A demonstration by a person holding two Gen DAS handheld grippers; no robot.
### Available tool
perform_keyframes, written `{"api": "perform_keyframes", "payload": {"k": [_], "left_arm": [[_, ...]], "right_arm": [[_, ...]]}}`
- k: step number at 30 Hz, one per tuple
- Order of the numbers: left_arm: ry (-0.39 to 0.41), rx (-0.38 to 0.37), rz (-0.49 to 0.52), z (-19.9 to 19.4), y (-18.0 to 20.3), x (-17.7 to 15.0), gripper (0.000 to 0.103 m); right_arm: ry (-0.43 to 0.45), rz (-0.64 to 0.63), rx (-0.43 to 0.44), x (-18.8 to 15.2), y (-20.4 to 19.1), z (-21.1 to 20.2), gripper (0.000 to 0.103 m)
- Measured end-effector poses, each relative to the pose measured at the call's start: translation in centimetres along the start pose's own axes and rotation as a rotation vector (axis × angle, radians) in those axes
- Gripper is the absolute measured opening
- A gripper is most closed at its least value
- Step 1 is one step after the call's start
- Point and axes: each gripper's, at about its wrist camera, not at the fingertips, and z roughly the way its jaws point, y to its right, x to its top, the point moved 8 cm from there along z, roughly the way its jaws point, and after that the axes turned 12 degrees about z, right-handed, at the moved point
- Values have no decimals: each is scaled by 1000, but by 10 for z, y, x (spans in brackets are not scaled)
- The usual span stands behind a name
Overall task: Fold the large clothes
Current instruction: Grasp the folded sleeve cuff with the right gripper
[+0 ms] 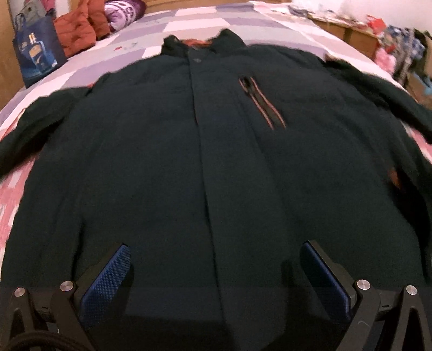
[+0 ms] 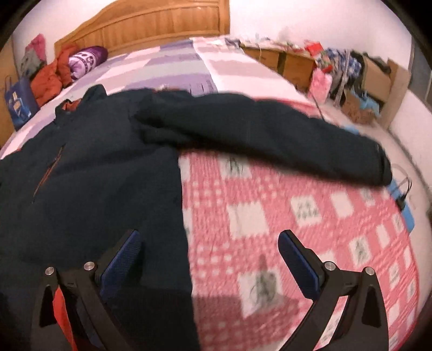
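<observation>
1. The bed (image 2: 270, 216) carries everything: a quilt of pink-and-white checks with small grey prints on its near half, lilac and white squares toward the wooden headboard (image 2: 151, 24). The prints are too blurred to read.
2. The dark green jacket (image 1: 167, 167) lies front-up and spread flat across the middle of the bed, collar (image 1: 199, 43) toward the headboard and hem at the near edge. An orange-trimmed chest zip (image 1: 263, 104) runs on its front. No label or writing can be made out on it.
3. Its sleeve (image 2: 270, 135) stretches out toward the bed's right edge, with the cuff reaching that edge.
4. Bare pink quilt lies between that sleeve and the near edge, to the right of the jacket's body.
5. Cardboard boxes (image 2: 378, 78) and heaped bright clutter stand on the floor beyond the right edge.
6. At the far left corner by the headboard: an orange padded garment (image 1: 78, 29), a purple patterned cushion (image 2: 86, 60) and a blue shopping bag (image 1: 37, 51) whose print is unreadable.
7. The left gripper (image 1: 216, 270) hangs over the jacket's lower front, jaws spread wide and holding nothing.
8. The right gripper (image 2: 210, 259) is likewise released, straddling the jacket's right side edge: one blue pad (image 2: 121, 262) over the fabric, the other over bare quilt.
</observation>
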Motion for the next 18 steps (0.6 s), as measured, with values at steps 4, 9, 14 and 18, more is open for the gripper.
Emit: {"api": "perform_keyframes", "payload": {"k": [4,9,14,18], "left_arm": [[30,27,-19,24,-6,54,103],[44,61,-24,51,-4,100,103],[5,130,-45,82,-11,101,103],[-66,149,-90,104,-15,74,103]], "right_arm": [[71,-6,2,40,4,-10,103],[58,155,9,82,54,1,103],[-38,297,-8,100,134,27,103],[-69,374,-48,100,190,35,103]]}}
